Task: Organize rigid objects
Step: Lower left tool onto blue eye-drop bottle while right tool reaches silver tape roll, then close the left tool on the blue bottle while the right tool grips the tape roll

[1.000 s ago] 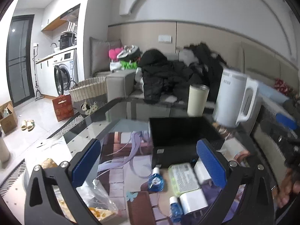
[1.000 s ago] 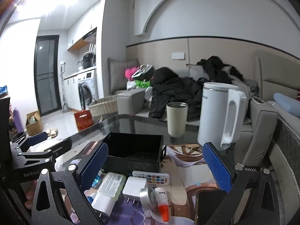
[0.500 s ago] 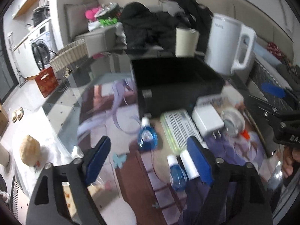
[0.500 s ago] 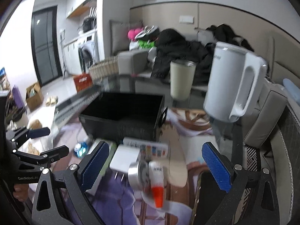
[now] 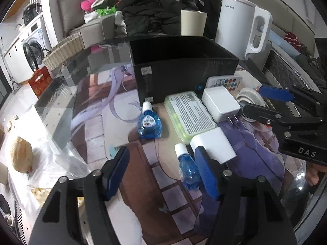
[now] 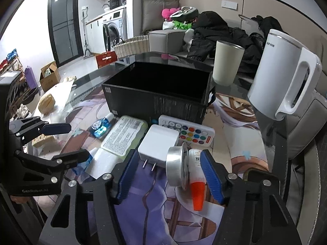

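both tools, left tool [image 5: 161, 171] and right tool [image 6: 169, 173], have been closing, half open, holding nothing; center right on the silver tape roll [image 6: 176, 168] first.

We're looking through two fisheye lenses, and both bow hard at the edges, with dark corners ringing each round picture. Light is cool, even, indoor; the right wrist view blows out to white at upper left beside the door [image 6: 64, 23]. In the left wrist view the plastic bag [image 5: 47, 149] at left glares almost white. The glass worktop [image 5: 67, 81] mirrors the room behind, a soft grey sheen. The box [image 6: 161, 81] interior stays black, no detail. The middle reads sharp; the far right edge smears. Shadows under the small things are faint and soft.
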